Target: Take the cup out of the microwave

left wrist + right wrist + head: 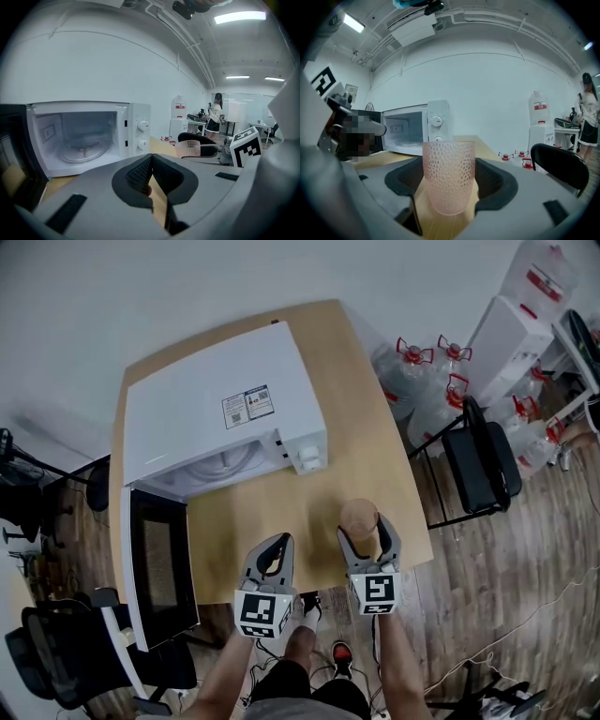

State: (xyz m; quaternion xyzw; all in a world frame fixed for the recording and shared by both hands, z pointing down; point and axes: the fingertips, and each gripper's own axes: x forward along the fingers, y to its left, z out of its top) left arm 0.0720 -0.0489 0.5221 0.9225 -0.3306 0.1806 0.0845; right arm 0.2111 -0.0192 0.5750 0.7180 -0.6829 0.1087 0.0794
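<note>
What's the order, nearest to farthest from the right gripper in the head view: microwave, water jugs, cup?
1. cup: between the jaws of the right gripper.
2. microwave: on the table, ahead and to the left.
3. water jugs: on the floor, past the table's right edge.

No text, brand or number is legible to you in any view.

- **Microwave:** The microwave [216, 399] carries a printed sticker [247, 407] on its top, toward the front edge. The print is too small to read.
- **Grippers:** The cube [262, 612] on your left gripper [277, 542] and the cube [375, 593] on your right gripper [366, 532] each bear a black-and-white square marker, with no characters.
- **Water dispenser:** The water dispenser [538, 124] has a red label [539, 106], illegible.
</note>
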